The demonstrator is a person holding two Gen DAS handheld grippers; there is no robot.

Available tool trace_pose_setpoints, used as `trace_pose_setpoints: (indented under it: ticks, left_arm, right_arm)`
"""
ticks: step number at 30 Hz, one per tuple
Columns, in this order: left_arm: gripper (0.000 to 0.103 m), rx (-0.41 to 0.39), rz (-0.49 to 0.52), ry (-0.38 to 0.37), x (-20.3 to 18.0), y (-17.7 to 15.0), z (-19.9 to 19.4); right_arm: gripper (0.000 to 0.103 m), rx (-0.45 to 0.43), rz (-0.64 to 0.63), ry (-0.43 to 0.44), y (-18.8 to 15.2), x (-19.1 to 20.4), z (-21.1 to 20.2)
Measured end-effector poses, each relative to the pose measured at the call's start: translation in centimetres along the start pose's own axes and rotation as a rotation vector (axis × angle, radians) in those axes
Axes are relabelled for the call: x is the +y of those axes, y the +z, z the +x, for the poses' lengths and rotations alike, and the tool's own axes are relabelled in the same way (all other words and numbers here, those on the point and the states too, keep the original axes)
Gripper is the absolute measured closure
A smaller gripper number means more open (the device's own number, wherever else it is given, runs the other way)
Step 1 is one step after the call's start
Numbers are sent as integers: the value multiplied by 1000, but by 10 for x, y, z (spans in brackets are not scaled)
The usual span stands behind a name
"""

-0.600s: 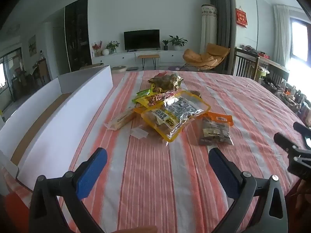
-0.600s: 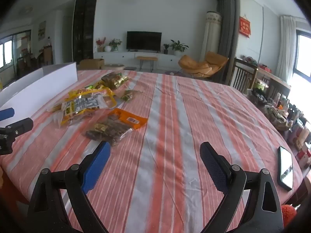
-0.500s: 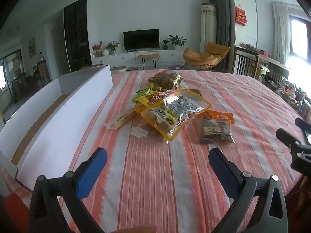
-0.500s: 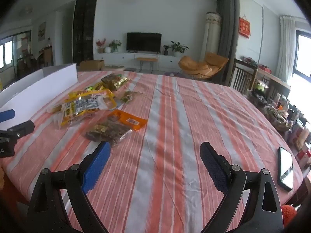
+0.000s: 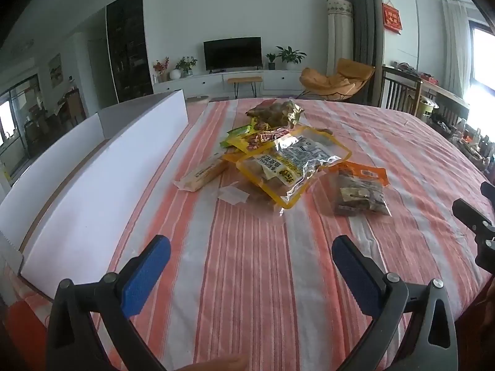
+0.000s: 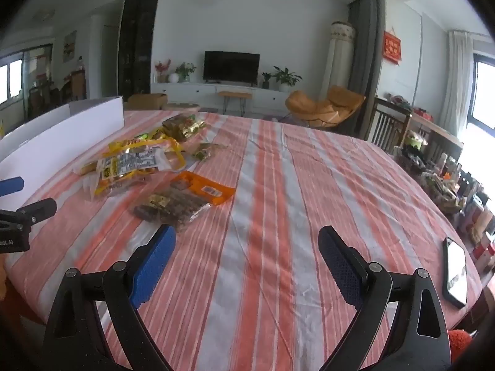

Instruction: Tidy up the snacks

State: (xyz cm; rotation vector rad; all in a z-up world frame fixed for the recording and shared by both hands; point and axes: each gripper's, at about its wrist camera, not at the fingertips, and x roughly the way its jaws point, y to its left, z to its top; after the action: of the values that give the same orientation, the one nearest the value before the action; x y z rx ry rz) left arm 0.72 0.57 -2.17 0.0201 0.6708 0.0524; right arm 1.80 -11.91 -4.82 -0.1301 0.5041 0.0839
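Observation:
A pile of snack packets lies mid-table on the striped cloth. On top is a yellow-edged clear bag (image 5: pixel 290 167) (image 6: pixel 133 167). An orange-topped packet of dark snacks (image 5: pixel 360 190) (image 6: pixel 182 199) lies apart to its right. A long beige wrapped bar (image 5: pixel 202 174) sits at the pile's left, a gold foil bag (image 5: pixel 277 113) (image 6: pixel 182 125) at the far end. My left gripper (image 5: pixel 250 261) hovers open over bare cloth, short of the pile. My right gripper (image 6: pixel 247 253) is open too, with nothing between its fingers, just right of the orange-topped packet.
A long white cardboard box (image 5: pixel 92 167) (image 6: pixel 62 130) stands open along the table's left edge. A phone (image 6: pixel 454 272) lies near the right edge. A small white scrap (image 5: pixel 232 193) lies before the pile. Cluttered shelves (image 6: pixel 433 170) and chairs stand beyond the right side.
Both views have crept slightly forward toward the snacks; the orange-topped packet sits a little nearer my right gripper. Jaws have stayed wide.

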Motion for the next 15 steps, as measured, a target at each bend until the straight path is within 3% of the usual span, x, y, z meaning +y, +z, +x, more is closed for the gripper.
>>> trace_pose_setpoints:
  ticks: [15]
  left_arm:
    - [0,15,3,1,-1,-1,1]
  right_arm:
    - [8,-3,2,4,0,0,1]
